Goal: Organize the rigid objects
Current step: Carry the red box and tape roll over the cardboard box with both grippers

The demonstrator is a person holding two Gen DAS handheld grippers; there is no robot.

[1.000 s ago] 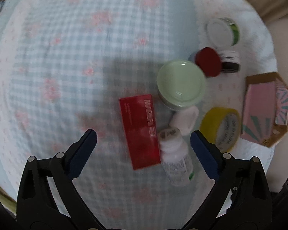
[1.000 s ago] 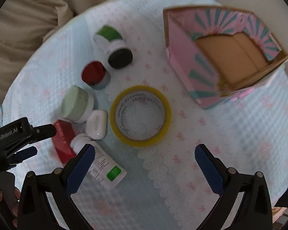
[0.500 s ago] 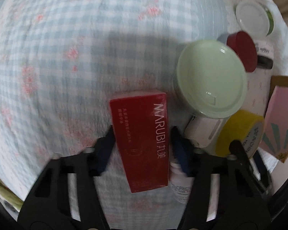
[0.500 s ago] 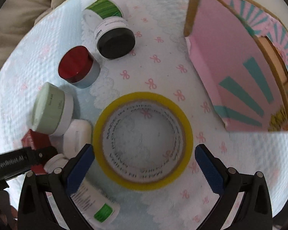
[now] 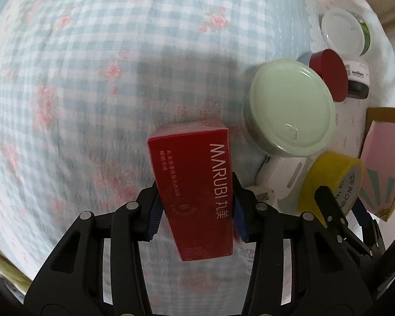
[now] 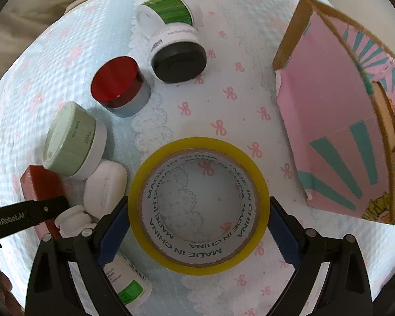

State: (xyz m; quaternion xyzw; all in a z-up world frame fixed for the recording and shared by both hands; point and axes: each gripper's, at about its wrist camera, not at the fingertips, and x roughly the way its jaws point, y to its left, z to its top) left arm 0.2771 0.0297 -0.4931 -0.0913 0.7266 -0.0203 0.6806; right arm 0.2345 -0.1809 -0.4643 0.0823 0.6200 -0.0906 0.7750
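Observation:
My left gripper (image 5: 196, 212) is shut on a red MARUBI box (image 5: 194, 181), its blue pads pressed to both long sides. The box also shows at the left of the right wrist view (image 6: 43, 187), with one left finger (image 6: 26, 217) across it. My right gripper (image 6: 197, 226) has its pads against both sides of a yellow tape roll (image 6: 198, 206) lying flat on the cloth. The tape also shows in the left wrist view (image 5: 331, 181).
A pale green jar (image 6: 71, 141), a red-lidded jar (image 6: 118, 84), a black-lidded jar (image 6: 177, 52), a green-and-white tub (image 6: 166, 10), a white earbud case (image 6: 105, 189) and a white bottle (image 6: 118, 279) lie close together. A pink-and-teal open box (image 6: 337, 121) stands at right.
My left gripper closed on the red box. My right gripper came down over the tape roll and closed from wide open onto its sides.

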